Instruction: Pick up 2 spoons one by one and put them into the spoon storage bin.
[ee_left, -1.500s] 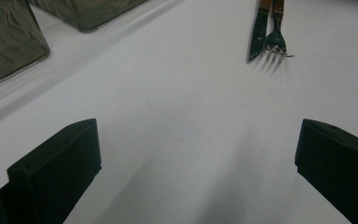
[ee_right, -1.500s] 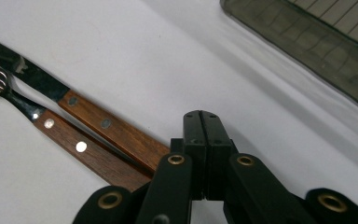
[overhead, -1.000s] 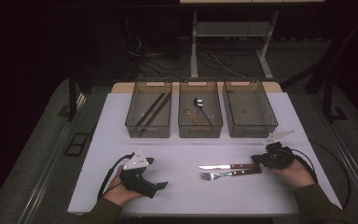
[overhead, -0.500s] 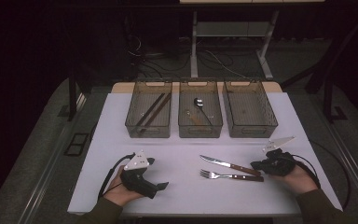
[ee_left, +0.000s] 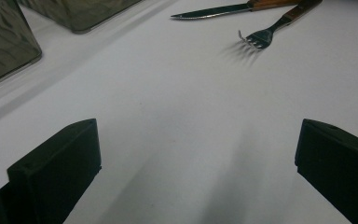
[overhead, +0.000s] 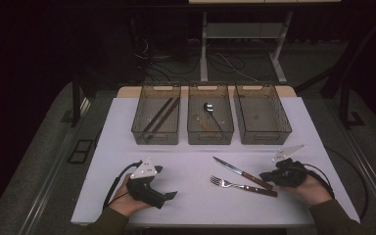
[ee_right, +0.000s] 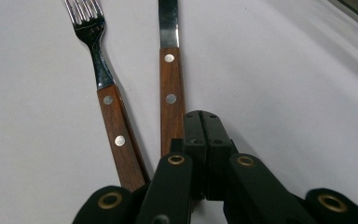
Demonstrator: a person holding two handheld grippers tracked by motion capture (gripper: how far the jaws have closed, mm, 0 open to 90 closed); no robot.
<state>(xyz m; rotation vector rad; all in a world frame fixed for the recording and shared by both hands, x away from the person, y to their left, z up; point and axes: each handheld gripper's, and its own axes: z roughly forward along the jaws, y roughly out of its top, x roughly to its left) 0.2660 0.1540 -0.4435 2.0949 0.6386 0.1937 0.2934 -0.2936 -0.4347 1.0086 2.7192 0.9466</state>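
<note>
A wood-handled knife (overhead: 240, 172) and a matching fork (overhead: 242, 186) lie slanted on the white table (overhead: 186, 156), at the front right. My right gripper (overhead: 265, 176) rests at their handle ends. Up close, its tips (ee_right: 204, 128) are pressed together with nothing between them, just right of the knife handle (ee_right: 170, 93), and the fork (ee_right: 107, 93) lies further left. My left gripper (overhead: 165, 182) sits at the front left with its jaws wide apart over bare table (ee_left: 198, 172). From there the knife (ee_left: 214, 10) and fork (ee_left: 265, 32) lie far ahead.
Three clear bins stand in a row at the back. The left bin (overhead: 155, 134) holds dark chopsticks (overhead: 159, 116), the middle bin (overhead: 210, 136) a spoon (overhead: 209, 108), and the right bin (overhead: 262, 137) looks bare inside. Cables trail from both grippers.
The knife and fork have swung from lying level to slanted, blade and tines now further up-left. My right gripper has shifted slightly toward the front right. The left has not moved.
</note>
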